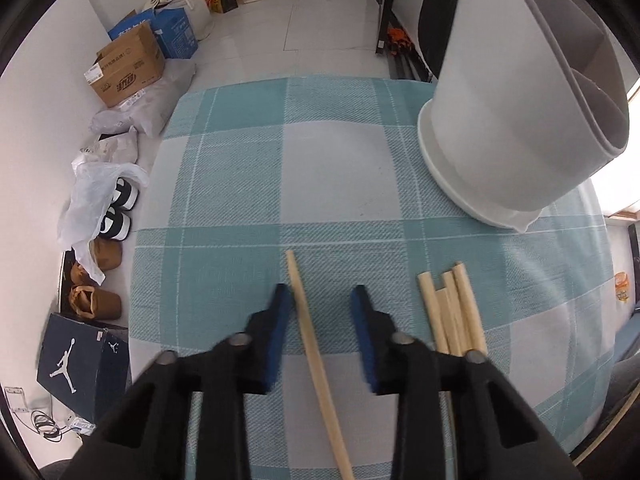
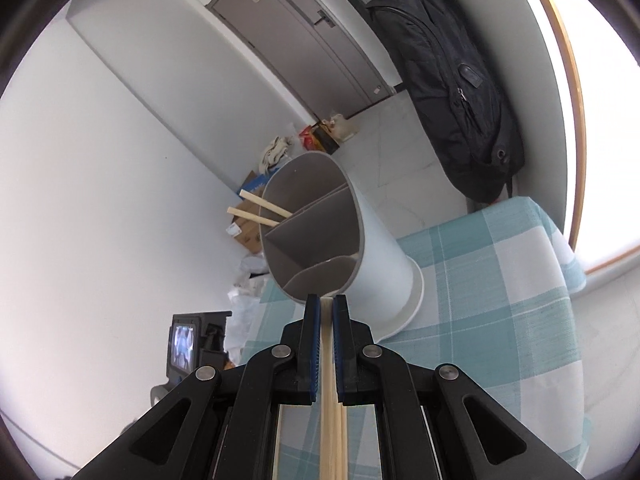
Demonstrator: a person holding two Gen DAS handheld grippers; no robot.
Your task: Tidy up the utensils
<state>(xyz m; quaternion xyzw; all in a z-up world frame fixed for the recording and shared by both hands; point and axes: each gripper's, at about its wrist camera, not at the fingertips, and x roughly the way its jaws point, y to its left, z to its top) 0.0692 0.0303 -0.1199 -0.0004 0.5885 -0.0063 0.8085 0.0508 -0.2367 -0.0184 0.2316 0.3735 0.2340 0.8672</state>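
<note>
Right gripper (image 2: 326, 308) pinches bamboo chopsticks (image 2: 331, 400), tips aimed at the grey divided holder's (image 2: 320, 232) near compartment, seemingly for insertion; two sticks (image 2: 260, 210) already stand inside. Left gripper (image 1: 320, 300), fingers spread, straddles one chopstick (image 1: 316, 360) on the checked tablecloth (image 1: 332, 160), a loose bundle (image 1: 452, 312) beside it.

Checked teal cloth (image 1: 320, 168) carries a white holder (image 1: 500, 152) and loose chopsticks (image 1: 452, 312)

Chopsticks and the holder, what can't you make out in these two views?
- Left wrist view: loose chopstick runs off the bottom edge; chopstick bundle has near ends behind the left gripper.
- Right wrist view: count of held chopsticks unclear, right gripper pads cover them; holder compartment floors hidden by its walls.
</note>
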